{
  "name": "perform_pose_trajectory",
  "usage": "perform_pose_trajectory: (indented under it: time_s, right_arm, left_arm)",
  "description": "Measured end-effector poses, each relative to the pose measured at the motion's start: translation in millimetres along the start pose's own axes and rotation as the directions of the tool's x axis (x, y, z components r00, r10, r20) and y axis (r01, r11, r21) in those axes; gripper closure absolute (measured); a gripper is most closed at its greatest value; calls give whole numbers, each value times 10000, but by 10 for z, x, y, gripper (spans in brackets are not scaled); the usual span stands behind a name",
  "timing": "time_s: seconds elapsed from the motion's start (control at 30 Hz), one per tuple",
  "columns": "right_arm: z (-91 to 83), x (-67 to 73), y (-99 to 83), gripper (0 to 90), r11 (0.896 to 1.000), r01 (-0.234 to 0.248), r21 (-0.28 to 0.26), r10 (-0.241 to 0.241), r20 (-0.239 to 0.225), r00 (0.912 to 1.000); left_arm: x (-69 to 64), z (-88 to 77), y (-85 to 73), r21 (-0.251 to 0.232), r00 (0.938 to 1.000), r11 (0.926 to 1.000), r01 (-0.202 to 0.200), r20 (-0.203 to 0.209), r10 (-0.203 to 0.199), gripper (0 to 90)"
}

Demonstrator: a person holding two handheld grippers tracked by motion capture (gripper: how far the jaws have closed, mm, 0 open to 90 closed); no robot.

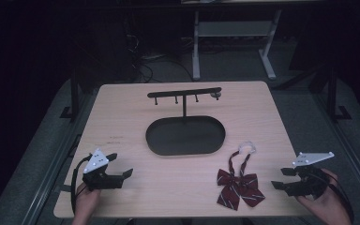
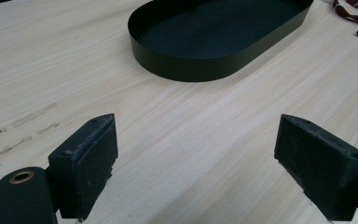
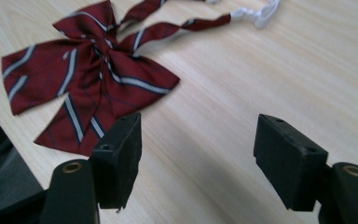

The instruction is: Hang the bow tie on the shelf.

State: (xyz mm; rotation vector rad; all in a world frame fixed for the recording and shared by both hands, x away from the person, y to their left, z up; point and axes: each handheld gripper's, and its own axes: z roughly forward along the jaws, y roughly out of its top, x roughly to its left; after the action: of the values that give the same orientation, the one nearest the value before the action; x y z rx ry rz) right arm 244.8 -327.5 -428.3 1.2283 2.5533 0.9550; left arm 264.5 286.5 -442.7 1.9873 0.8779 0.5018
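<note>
Dark red cloth with thin white and navy stripes makes up the bow tie (image 1: 239, 184), which lies flat on the pale wooden worktop (image 1: 122, 126) near its near edge and right of the middle. Its two straps run away toward the far side and end in a small white loop (image 1: 248, 146) close to the near right end of the tray. The right tool (image 1: 287, 178) rests low over the worktop at the near right corner, held in a hand (image 1: 326, 201), with its jaws spread wide and nothing between them; it points left toward the bow tie, which sits near it but apart. In the right gripper view the bow tie (image 3: 84, 79) lies just beyond the jaws and to their left, untouched, and the white loop (image 3: 261, 14) shows at the far edge. The left tool (image 1: 120, 165) sits at the near left of the worktop, held in the other hand (image 1: 85, 201), jaws likewise released and empty. In the left gripper view bare wood lies between the jaws and the black oval tray (image 2: 219, 37) is farther off. That tray (image 1: 185, 136) stands in the middle of the worktop, with a thin post rising at its far side to a black crossbar (image 1: 184, 93) with small pegs.
</note>
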Motion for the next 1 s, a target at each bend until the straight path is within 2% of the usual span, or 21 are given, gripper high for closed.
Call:
perform_pose_trajectory:
  time_s: [0.17,0.23,0.27,0.3,0.37,0.43,0.5,0.53,0.57,0.63,0.7,0.8,1.0]
  right_arm:
    - [-46,17,104,325,9997,228,-28,-228,-109,9997]
    - [-59,30,162,325,9995,308,-26,-309,-290,9991]
    - [-64,42,196,325,9995,302,17,-301,-392,9988]
    - [-66,69,280,327,9987,505,105,-500,-432,9978]
    - [-61,70,308,327,9981,603,119,-596,-473,9971]
    - [-44,90,433,332,9962,816,299,-798,-551,9953]
    - [-34,87,475,334,9953,914,332,-892,-614,9941]
    - [-14,88,573,340,9950,861,501,-823,-744,9938]
    - [-14,88,573,340,9950,861,501,-823,-744,9938]
    - [21,71,654,351,9912,1214,536,-1169,-813,9898]
    - [59,60,744,358,9880,1420,600,-1367,-850,9870]
    - [172,19,913,368,9835,1607,828,-1522,-1000,9833]
    - [345,-52,1065,387,9783,1659,1245,-1522,-1125,9819]
  left_arm:
    - [4,6,-4,43,10000,10000,-70,-12,70,130]
    - [12,-1,-9,56,10000,10000,-23,4,23,130]
    - [19,0,-15,11,10000,10000,0,-13,0,130]
    - [26,3,-24,48,10000,10000,28,-6,-28,130]
    - [29,5,-22,51,10000,10000,33,41,-34,130]
    - [33,-11,-6,63,10000,9999,-83,13,82,130]
    - [23,-8,-6,-82,10000,10000,21,32,-21,130]
    - [22,-4,-7,-111,10000,9999,-12,21,12,130]
    - [23,-2,-6,-90,10000,9999,-58,19,58,130]
    - [26,-4,-4,-21,9999,9999,-164,32,164,130]
    - [26,1,-9,-64,9999,9999,-97,40,97,130]
    - [35,3,-14,5,9999,9999,-117,56,117,130]
    - [36,0,-1,52,9997,9997,-222,82,222,130]
